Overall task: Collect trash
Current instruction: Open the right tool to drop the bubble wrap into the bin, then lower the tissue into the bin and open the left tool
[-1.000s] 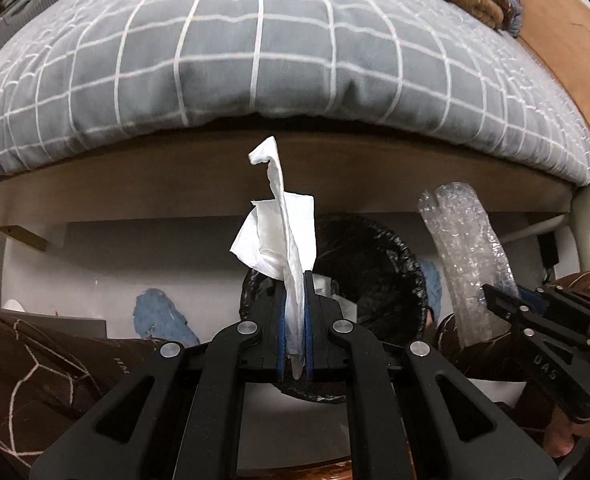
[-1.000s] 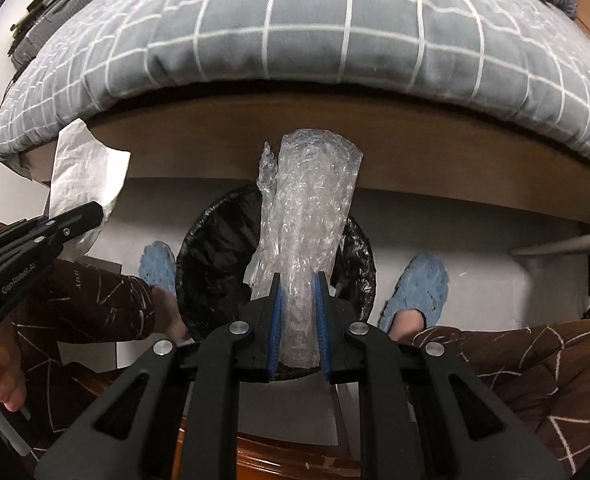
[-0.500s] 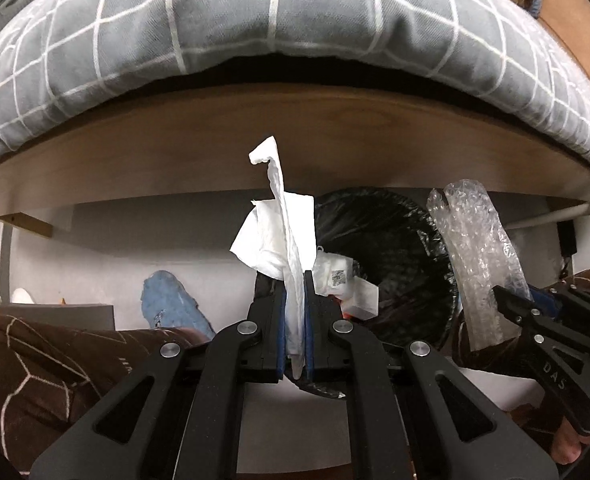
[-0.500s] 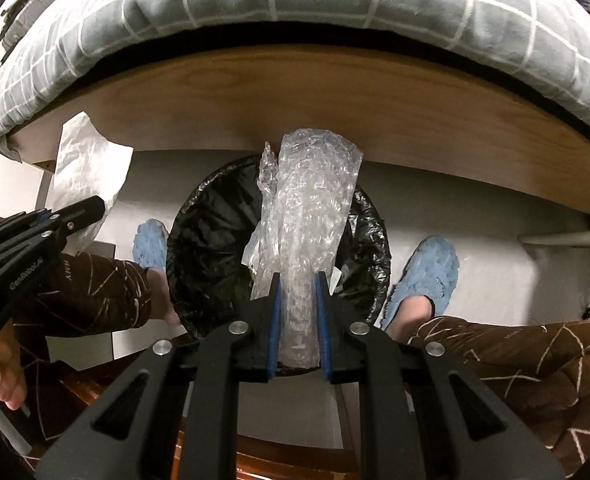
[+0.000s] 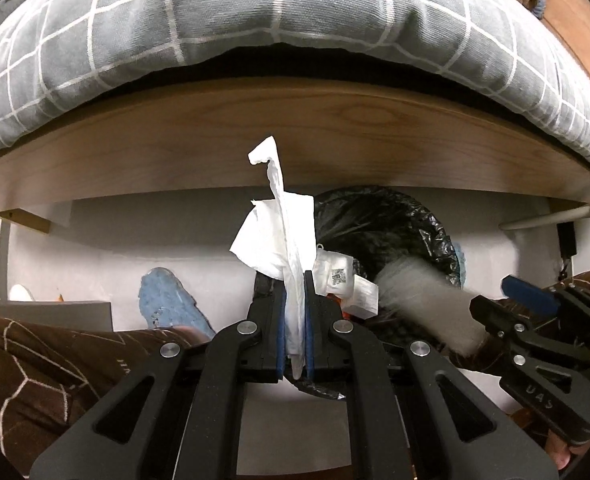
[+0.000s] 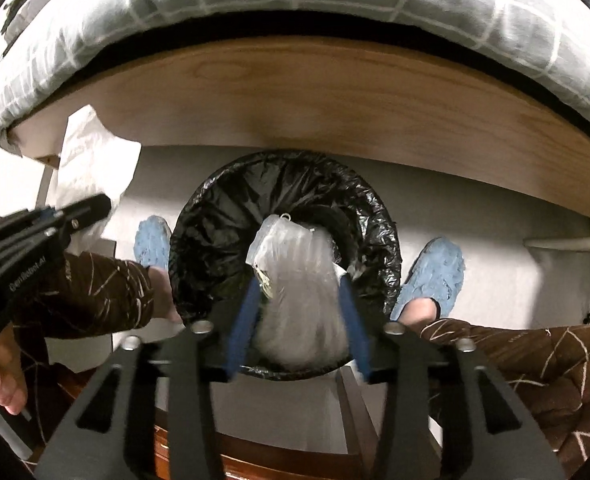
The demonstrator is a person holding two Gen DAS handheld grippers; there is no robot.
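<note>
My left gripper (image 5: 294,312) is shut on a crumpled white tissue (image 5: 283,236) that sticks up from the pads, just left of a round bin lined with a black bag (image 5: 395,228). My right gripper (image 6: 299,304) hangs over that bin (image 6: 223,216), and its jaws are opening. A roll of clear bubble wrap (image 6: 295,280), blurred by motion, sits loose between the blue pads and drops into the bin. In the left wrist view the bubble wrap (image 5: 427,300) streaks down beside the right gripper (image 5: 535,312). White packets (image 5: 343,280) lie inside the bin.
A wooden bed frame (image 5: 295,128) with a grey checked duvet (image 5: 255,20) overhangs the bin. A person's legs in brown patterned trousers (image 6: 535,360) and blue slippers (image 6: 435,276) flank the bin. A brown wooden chair edge (image 6: 255,464) lies below the grippers.
The right gripper's jaws have spread apart and let go of the bubble wrap, which now falls toward the bin. Both grippers have sunk closer to the bin. The left stays shut on the tissue.
</note>
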